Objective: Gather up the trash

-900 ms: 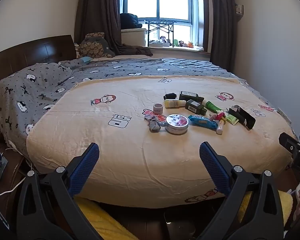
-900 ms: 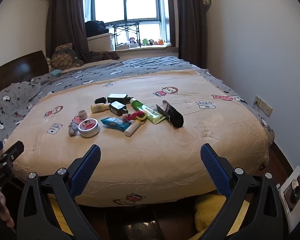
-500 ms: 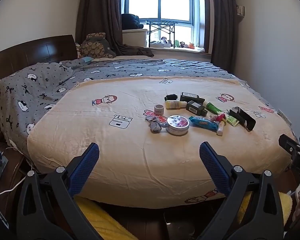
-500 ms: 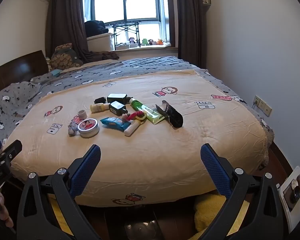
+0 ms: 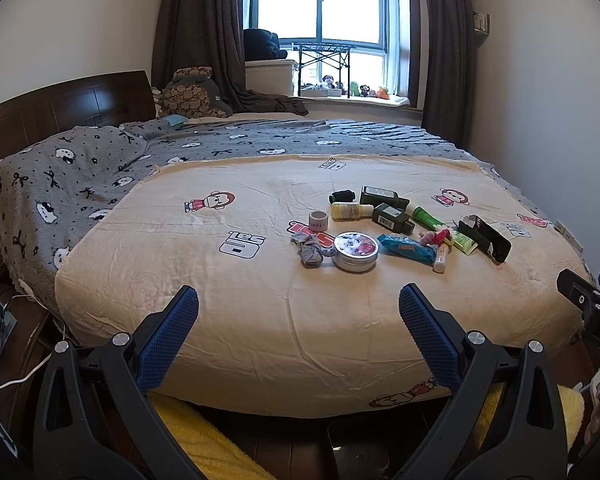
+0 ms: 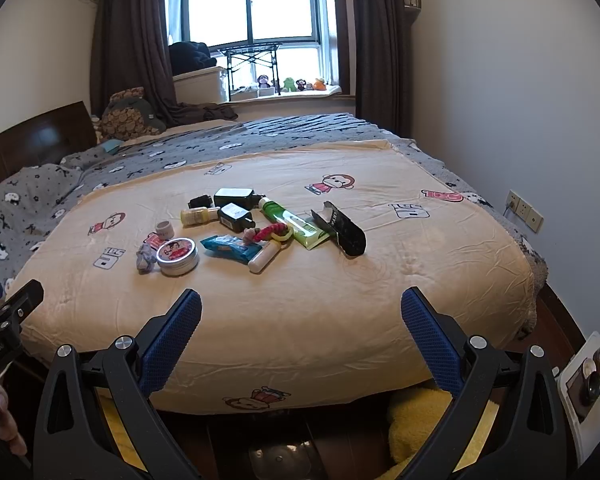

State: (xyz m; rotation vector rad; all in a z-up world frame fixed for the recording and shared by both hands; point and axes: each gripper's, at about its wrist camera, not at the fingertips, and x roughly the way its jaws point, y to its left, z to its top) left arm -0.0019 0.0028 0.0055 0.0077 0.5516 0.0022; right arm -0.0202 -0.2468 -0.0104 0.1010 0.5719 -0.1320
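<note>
Bedroom, daylight through a window (image 5: 320, 4) hung with dark curtains (image 5: 198, 28); small plush toys (image 6: 290, 83) lined the sill. A bed (image 5: 260, 332) filled most of both views, covered by a cream cartoon-print sheet (image 5: 228, 292) over a grey patterned blanket (image 5: 60, 184), with a dark wooden headboard (image 5: 60, 100) on the left. The left gripper (image 5: 298, 314) sat low at the foot of the bed, jaws spread wide, blue pads (image 5: 168, 336) bare, holding and touching nothing. The right gripper (image 6: 300, 314) was likewise wide open and empty, just beside it; its tip showed at the right edge of the left view. Beyond both, well apart from the fingers, the clutter lay grouped mid-sheet: a round tin (image 5: 355, 251) nearest, a crumpled grey scrap (image 5: 311, 251) touching its left side, a small tape roll (image 5: 318, 221) behind. To the tin's right lay a blue wrapper packet (image 5: 407, 248), a white tube (image 6: 264, 255), a pink-and-yellow ring toy (image 6: 270, 233), a green tube (image 6: 292, 222) and an open black carton (image 6: 344, 229) farthest right. Behind these lay a yellow bottle (image 5: 350, 211), two dark bottles (image 5: 392, 219) and a small black spool (image 5: 341, 196). A yellow towel (image 6: 428, 420) lay on the floor under the bed edge.
</note>
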